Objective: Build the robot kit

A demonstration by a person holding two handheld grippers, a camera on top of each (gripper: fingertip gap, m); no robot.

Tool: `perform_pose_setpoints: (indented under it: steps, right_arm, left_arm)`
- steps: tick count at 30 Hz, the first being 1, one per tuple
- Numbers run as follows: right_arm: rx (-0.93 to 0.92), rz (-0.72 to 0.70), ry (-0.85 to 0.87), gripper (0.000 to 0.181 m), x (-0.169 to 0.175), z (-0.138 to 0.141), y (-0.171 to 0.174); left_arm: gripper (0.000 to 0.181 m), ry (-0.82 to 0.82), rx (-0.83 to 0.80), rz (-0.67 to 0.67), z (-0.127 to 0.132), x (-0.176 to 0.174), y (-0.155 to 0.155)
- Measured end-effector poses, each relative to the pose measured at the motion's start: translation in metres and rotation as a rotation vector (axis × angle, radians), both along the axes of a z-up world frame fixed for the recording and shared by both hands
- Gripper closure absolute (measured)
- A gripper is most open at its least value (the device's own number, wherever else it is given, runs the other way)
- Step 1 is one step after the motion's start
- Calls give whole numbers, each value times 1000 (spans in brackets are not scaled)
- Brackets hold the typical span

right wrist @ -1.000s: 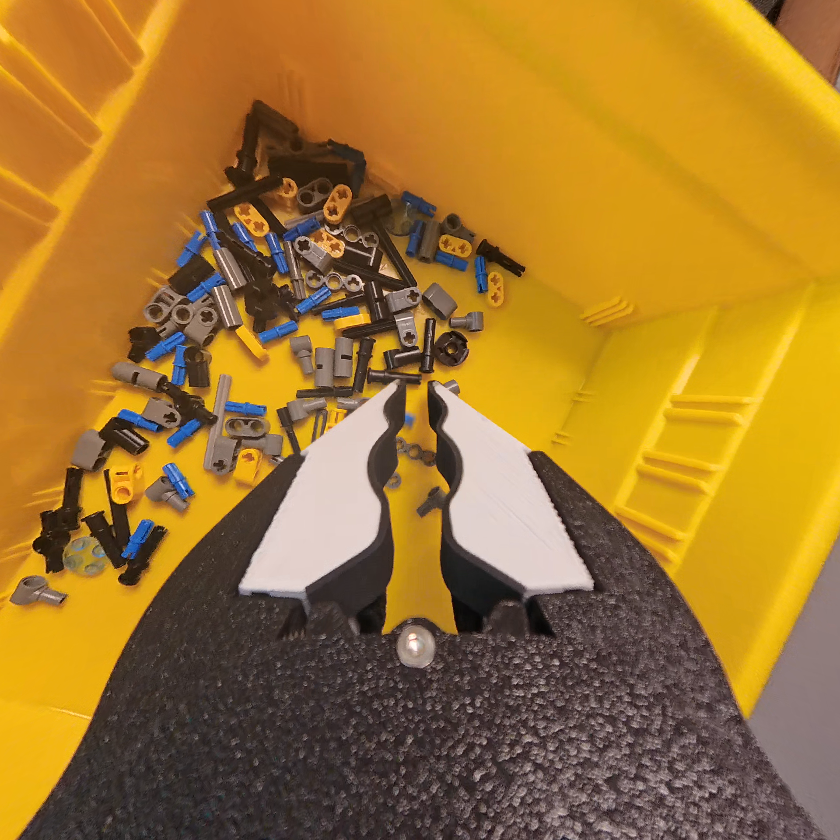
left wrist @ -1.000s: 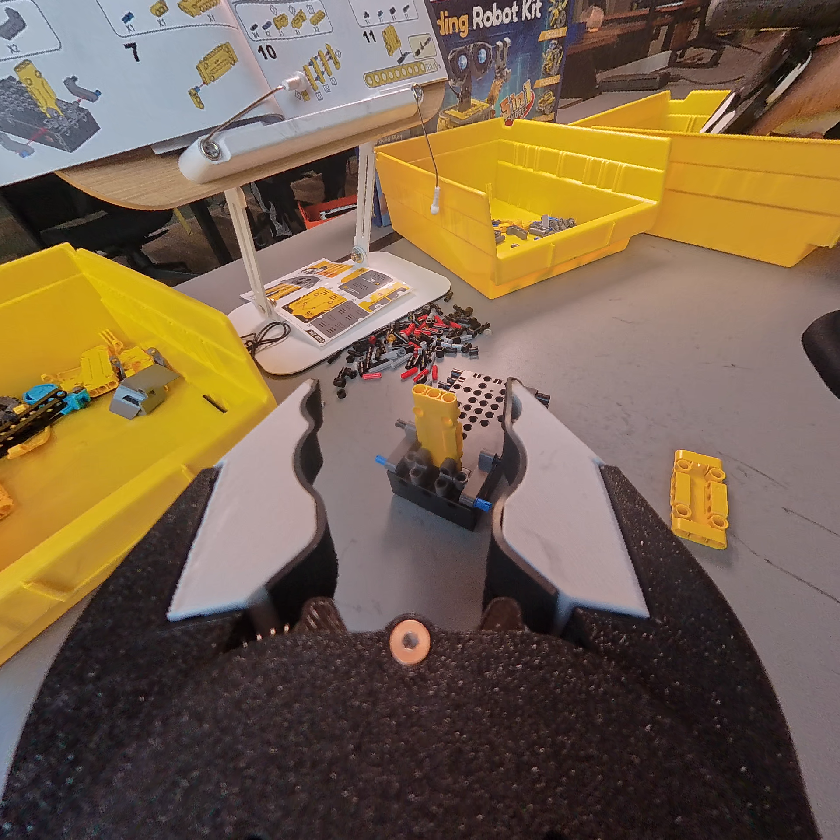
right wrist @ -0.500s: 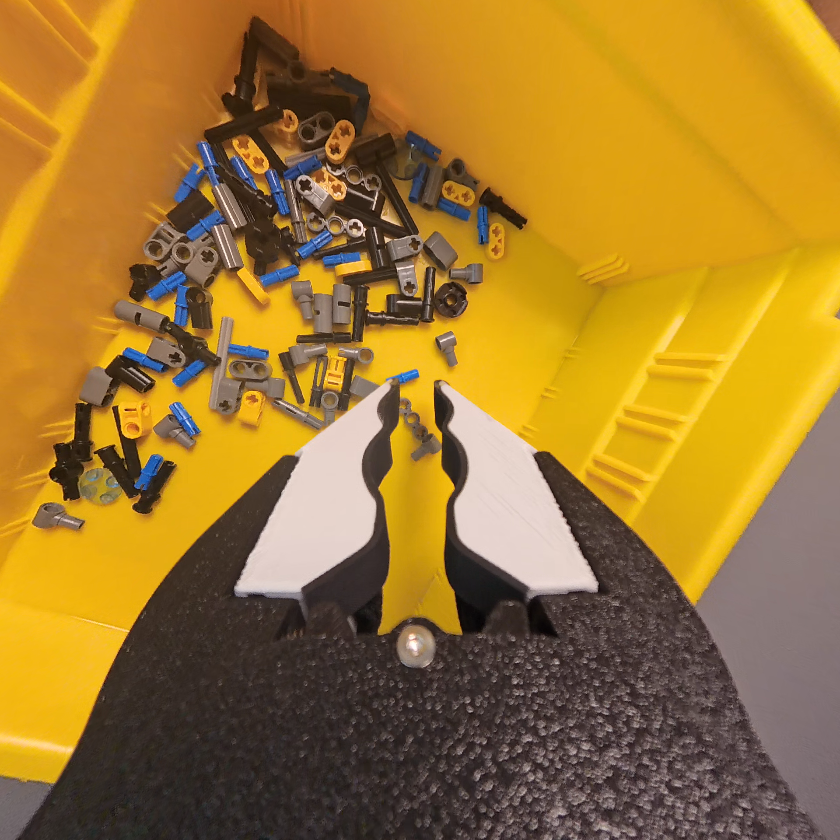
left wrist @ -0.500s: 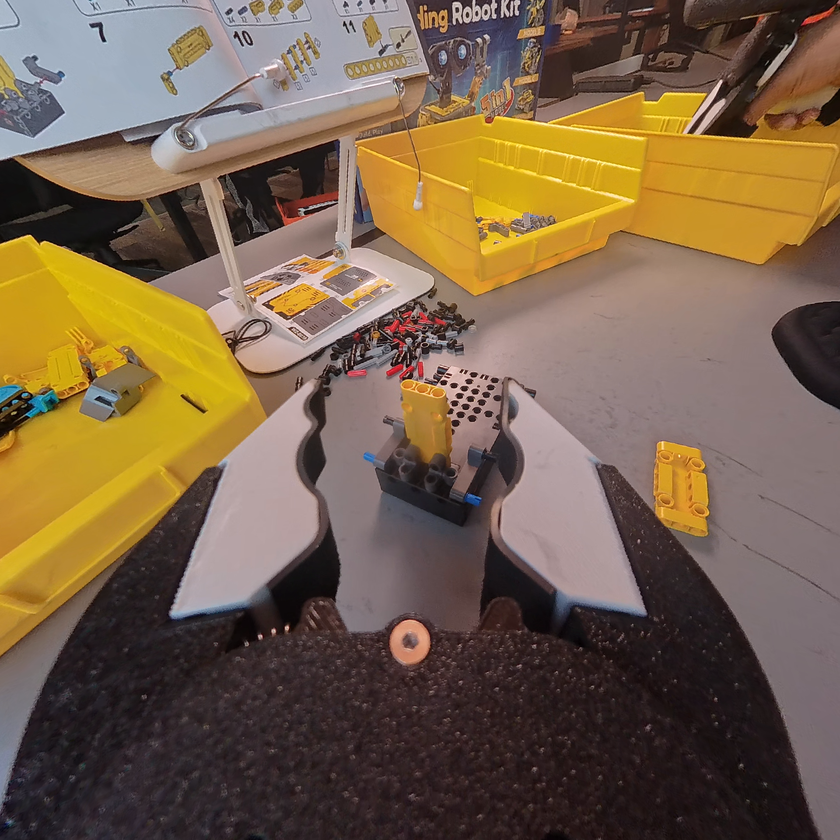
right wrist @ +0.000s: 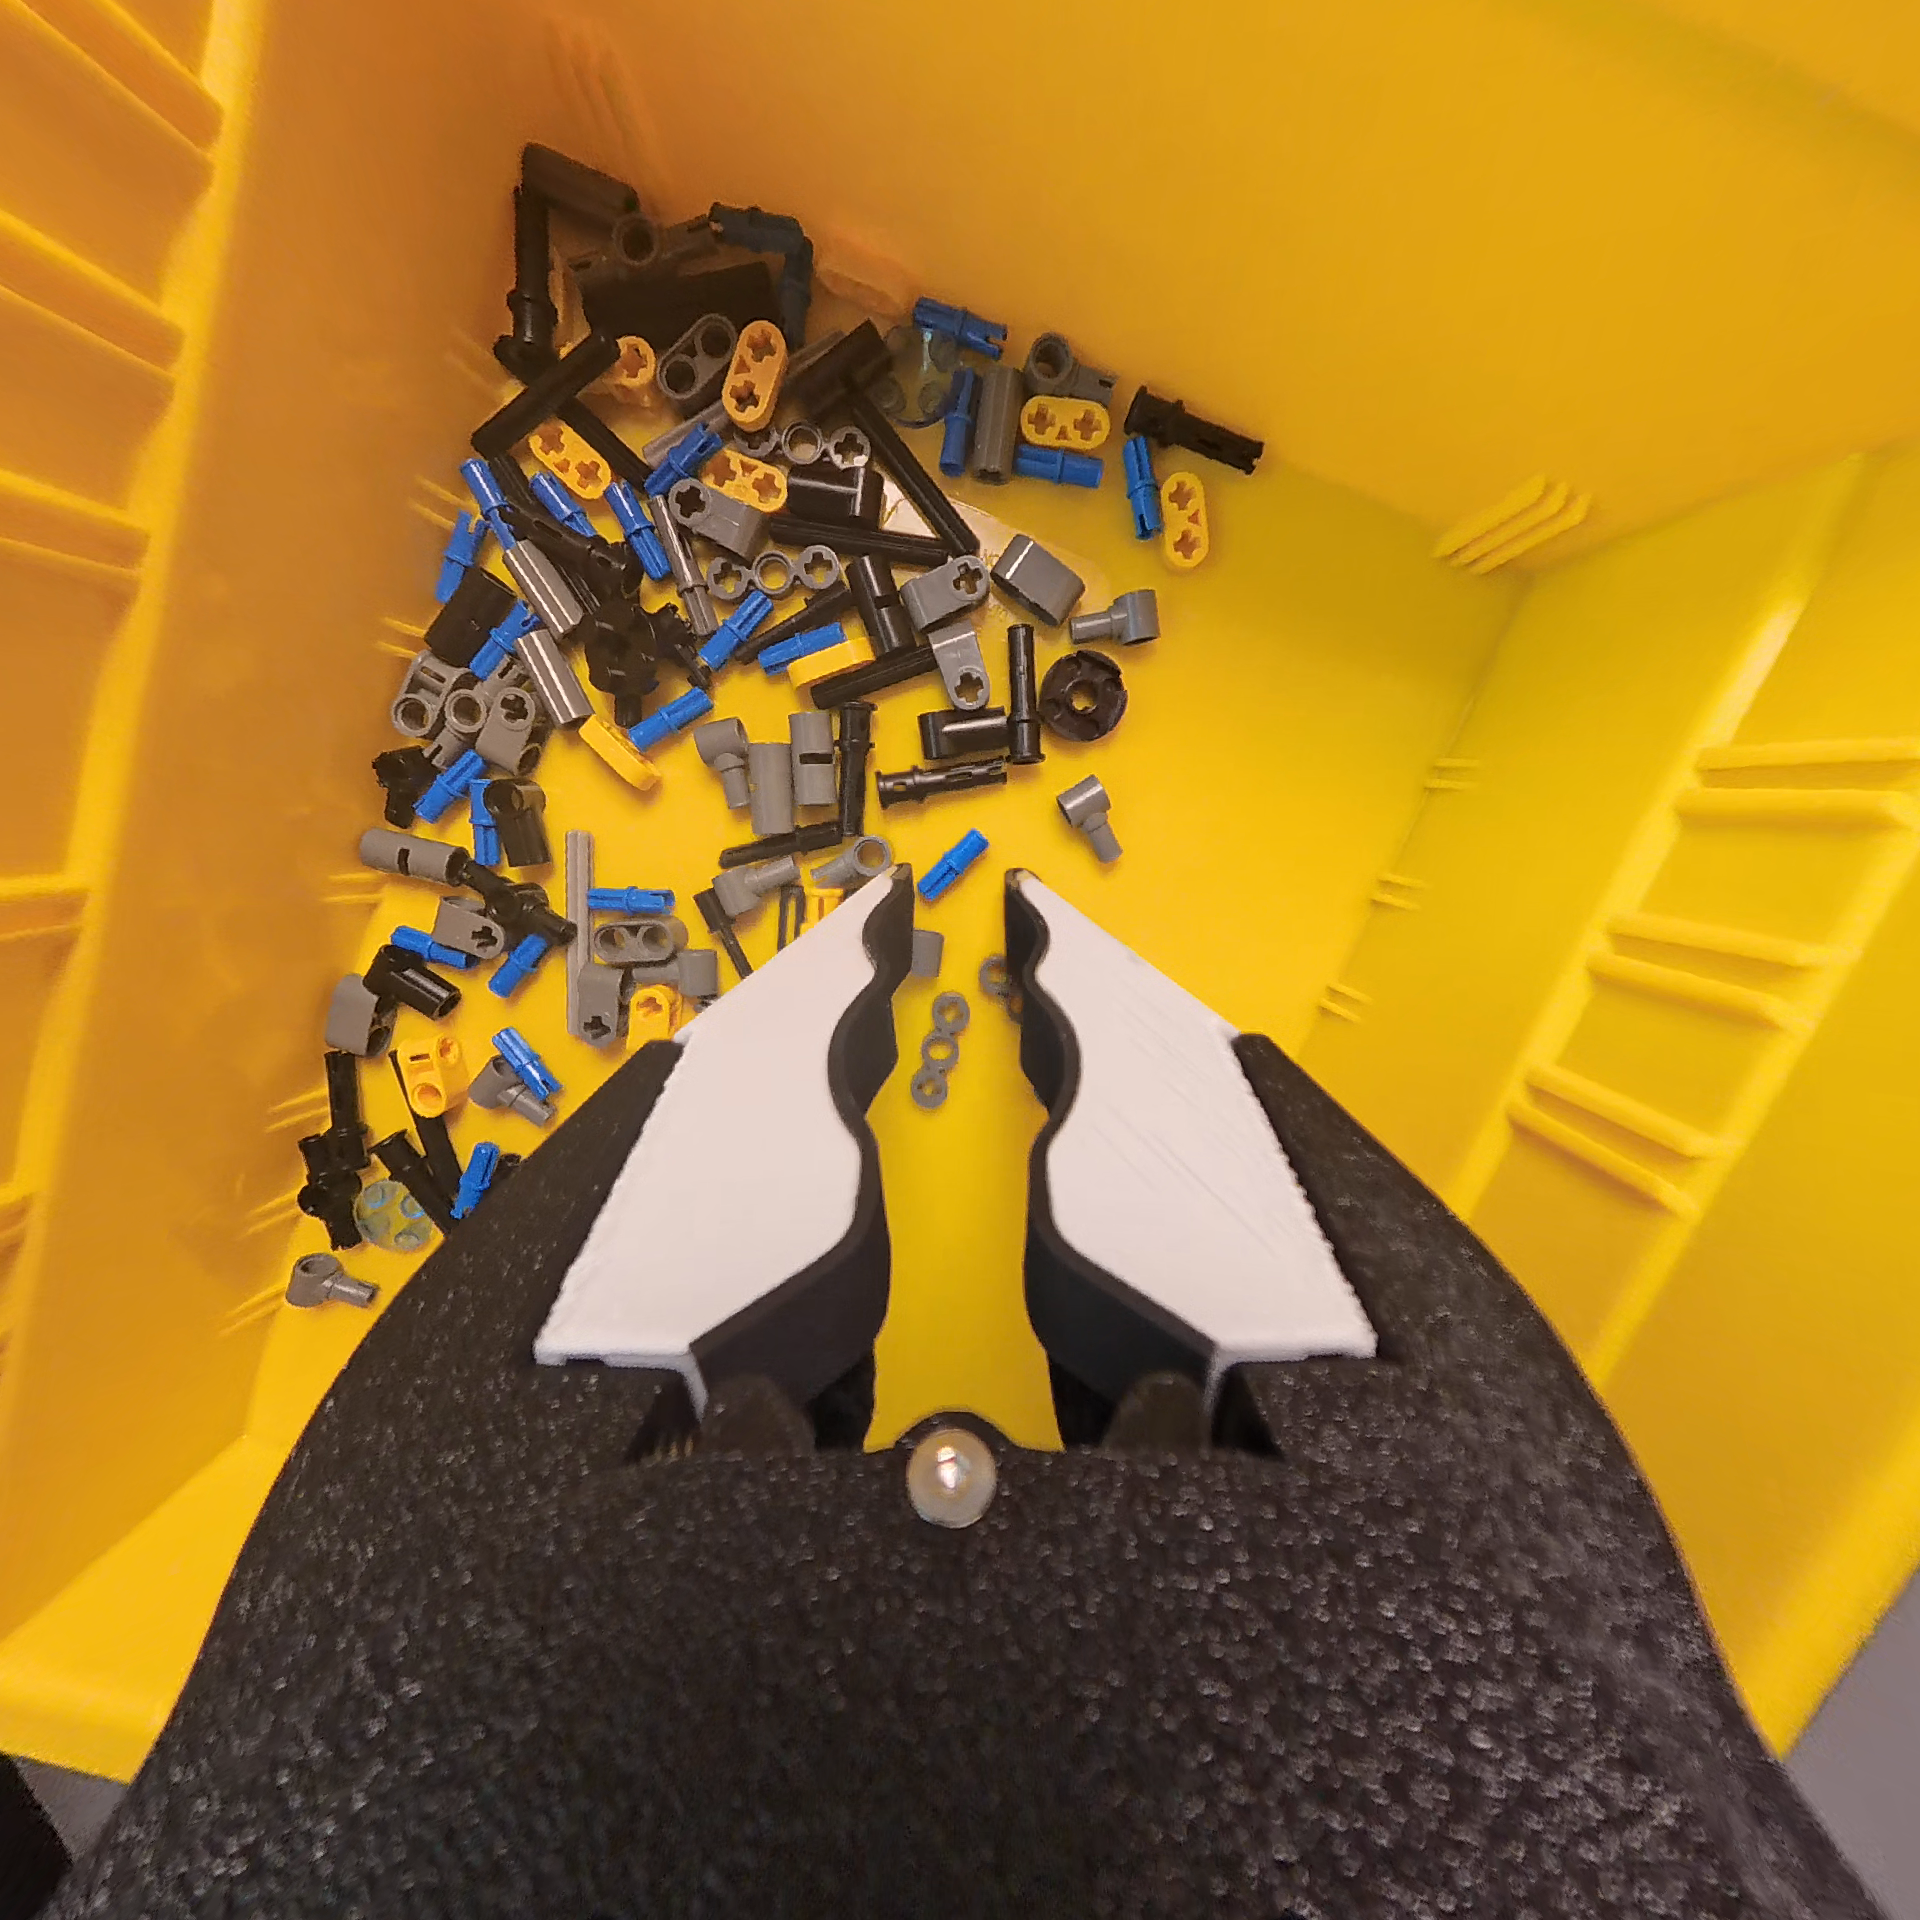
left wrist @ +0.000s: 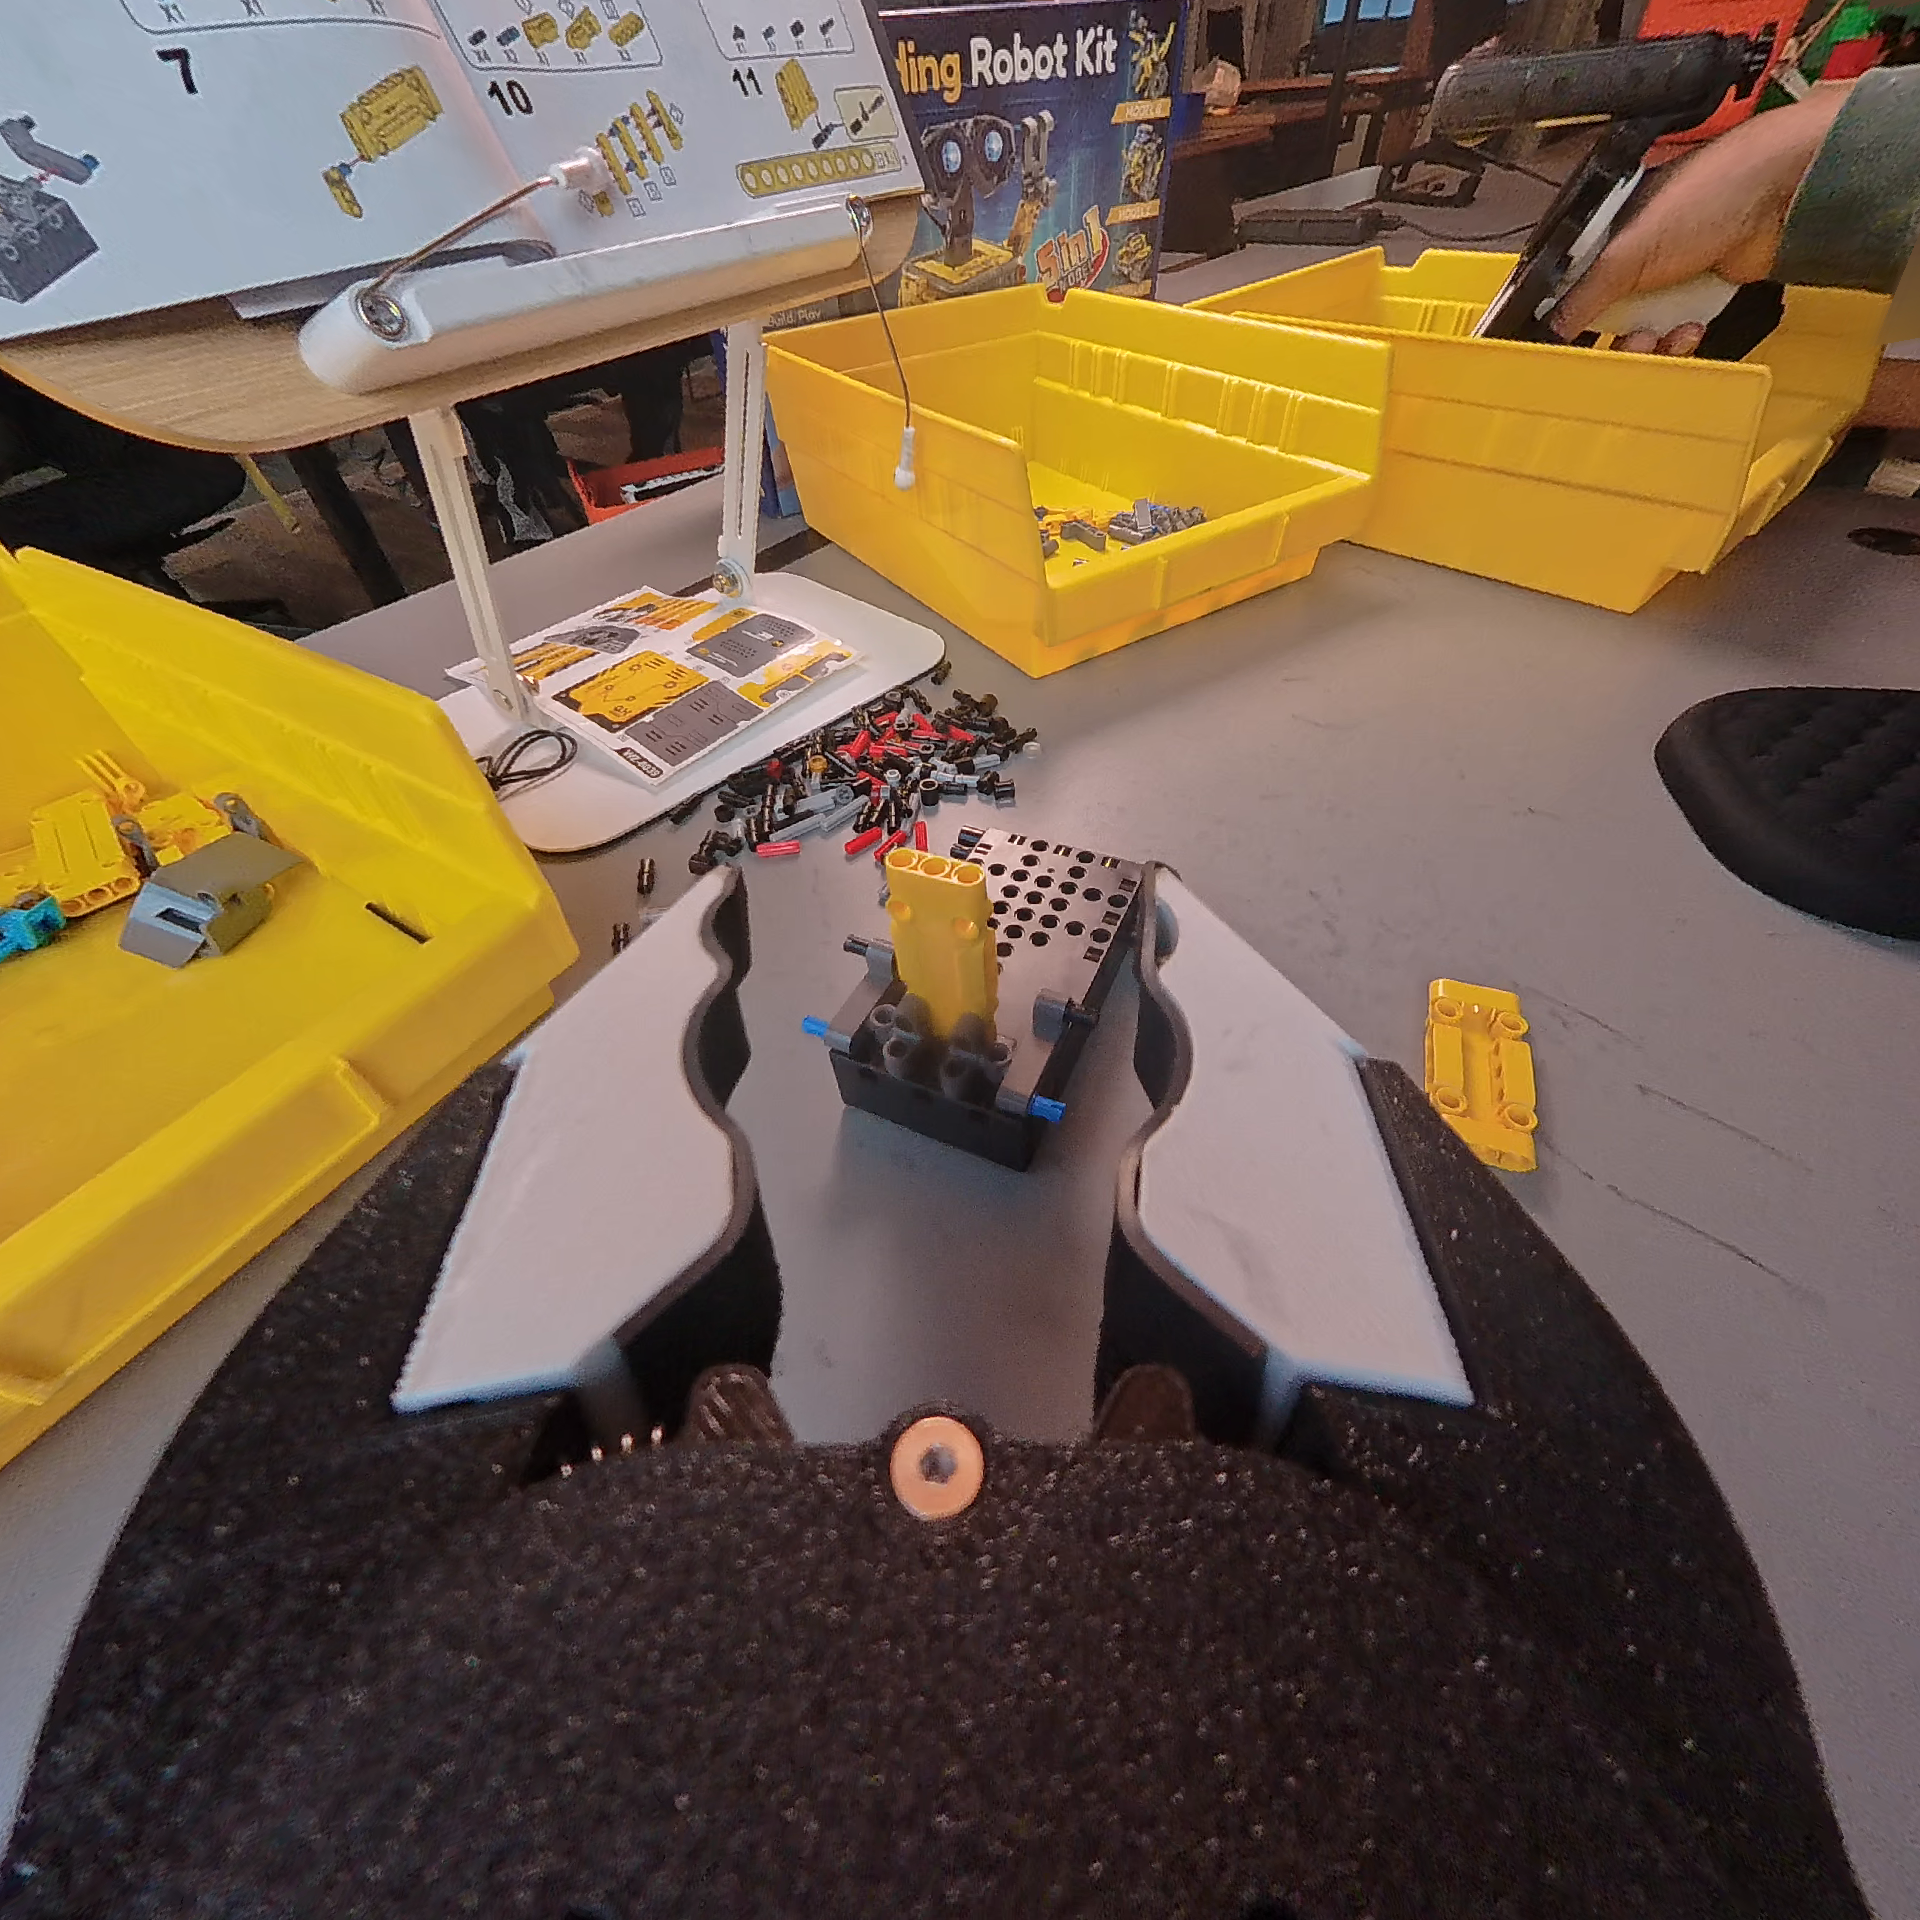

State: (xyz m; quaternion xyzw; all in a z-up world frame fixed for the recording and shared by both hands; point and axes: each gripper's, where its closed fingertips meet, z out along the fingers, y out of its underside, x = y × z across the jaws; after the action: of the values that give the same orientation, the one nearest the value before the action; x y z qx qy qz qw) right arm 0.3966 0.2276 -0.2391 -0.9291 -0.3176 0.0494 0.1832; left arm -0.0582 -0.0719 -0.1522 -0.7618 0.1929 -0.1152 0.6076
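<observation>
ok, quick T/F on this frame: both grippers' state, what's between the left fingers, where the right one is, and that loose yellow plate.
1. The left gripper is open around the black block assembly, touching nothing. True.
2. A red piece stands upright on that assembly. False: the upright piece is yellow.
3. The right gripper is shut on a blue pin. False: its jaws are apart and empty; a blue pin lies just past the tips.
4. The right gripper is inside a yellow bin of small parts. True.
5. The loose yellow plate lies in the left-hand bin. False: it lies on the grey table, right of the left gripper.
</observation>
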Motion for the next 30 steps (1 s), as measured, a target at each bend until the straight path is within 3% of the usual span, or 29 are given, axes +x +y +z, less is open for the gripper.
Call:
perform_pose_setpoints:
  steps: [8,14,16,18,21,24,26,30]
  right_arm:
    - [0,-14,19,178,-1,0,3]
    - [20,-9,55,178,0,3,5]
    - [95,38,82,178,-9,20,5]
    - [212,107,147,178,-31,54,-2]
    - [385,323,238,178,-92,115,-46]
    - [454,584,224,178,-158,137,-114]
    - [444,723,198,178,-198,126,-156]
    - [291,913,219,178,-261,70,-224]
  left_arm:
    - [108,-7,5,-20,2,3,-3]
    - [109,17,10,-34,3,9,-6]
    - [109,23,14,-33,3,10,-6]
    - [109,24,12,-29,3,9,-6]
    - [109,20,-2,-23,0,9,-4]
    - [109,29,-13,-15,-3,8,-2]
    - [109,48,-12,-8,-4,7,-2]
    - [109,83,-4,27,-6,0,-2]
